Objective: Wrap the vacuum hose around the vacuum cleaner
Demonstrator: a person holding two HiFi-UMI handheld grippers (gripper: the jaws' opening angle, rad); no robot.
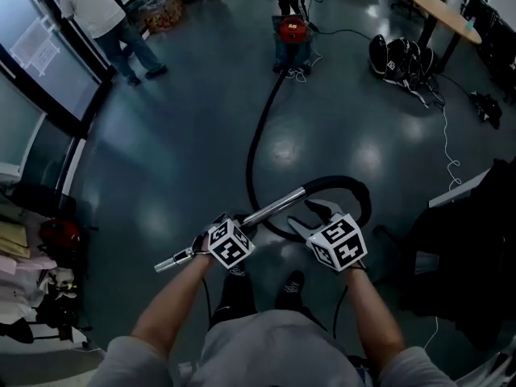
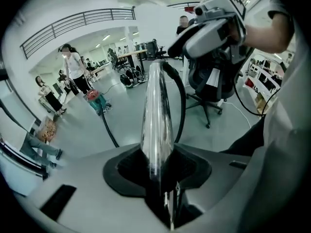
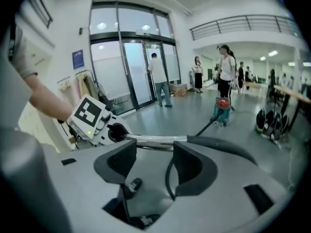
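Observation:
A red vacuum cleaner (image 1: 292,31) stands far off on the dark floor. Its black hose (image 1: 256,143) runs toward me and curls into a bend (image 1: 359,196) that joins a chrome wand (image 1: 270,210). My left gripper (image 1: 222,236) is shut on the wand (image 2: 156,115), which points away between the pads. My right gripper (image 1: 318,218) stands open just right of the wand, under the hose bend, with nothing between its fingers. In the right gripper view the wand (image 3: 155,140) and black hose end (image 3: 221,145) cross beyond the open gripper (image 3: 154,161), and the vacuum cleaner (image 3: 222,108) shows behind.
A person (image 1: 97,10) stands by the glass doors at the upper left, another behind the vacuum cleaner. Black bags (image 1: 399,59) and a desk (image 1: 443,10) sit at the upper right. A white cable (image 1: 447,135) trails toward a dark chair (image 1: 459,256). My shoes (image 1: 292,285) are below.

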